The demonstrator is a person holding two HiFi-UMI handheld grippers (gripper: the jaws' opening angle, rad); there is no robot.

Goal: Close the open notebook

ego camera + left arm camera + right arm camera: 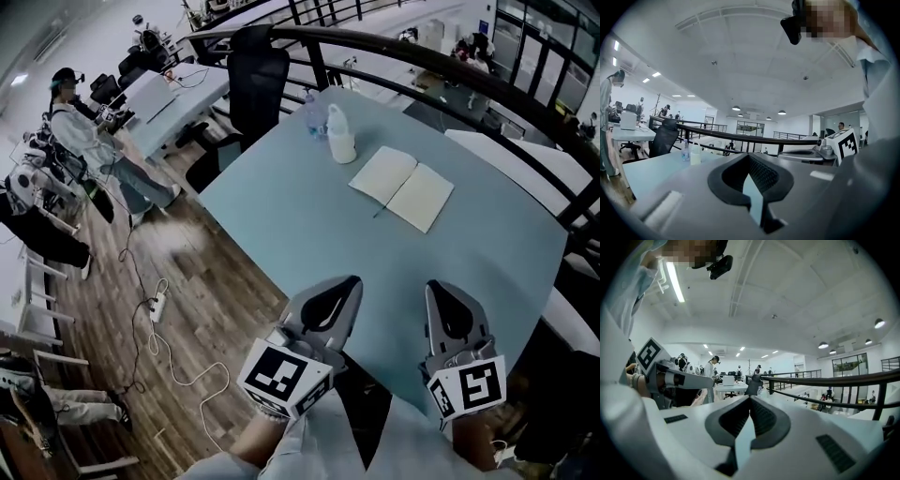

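Open notebook (401,188) on bench (272,220); left gripper (351,281) and right gripper (433,286) well short, jaws pressed together, empty. Risk: closed jaws may shove notebook toward bottle (340,137).

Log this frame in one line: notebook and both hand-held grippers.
cream-paged open notebook: flat on pale teal table, untouched | left hand-held gripper: shut, empty | right hand-held gripper: shut, empty

Left gripper (750,159) at 6 o'clock: jaws pressed together, nothing between. Pale blue table (644,172) at 8 o'clock. Clear bottle (685,152) and white bottle (695,155) side by side at 9 o'clock, black chair (663,137) just beyond. Black railing (740,136) crosses centre. Right gripper (787,156) at 3 o'clock.
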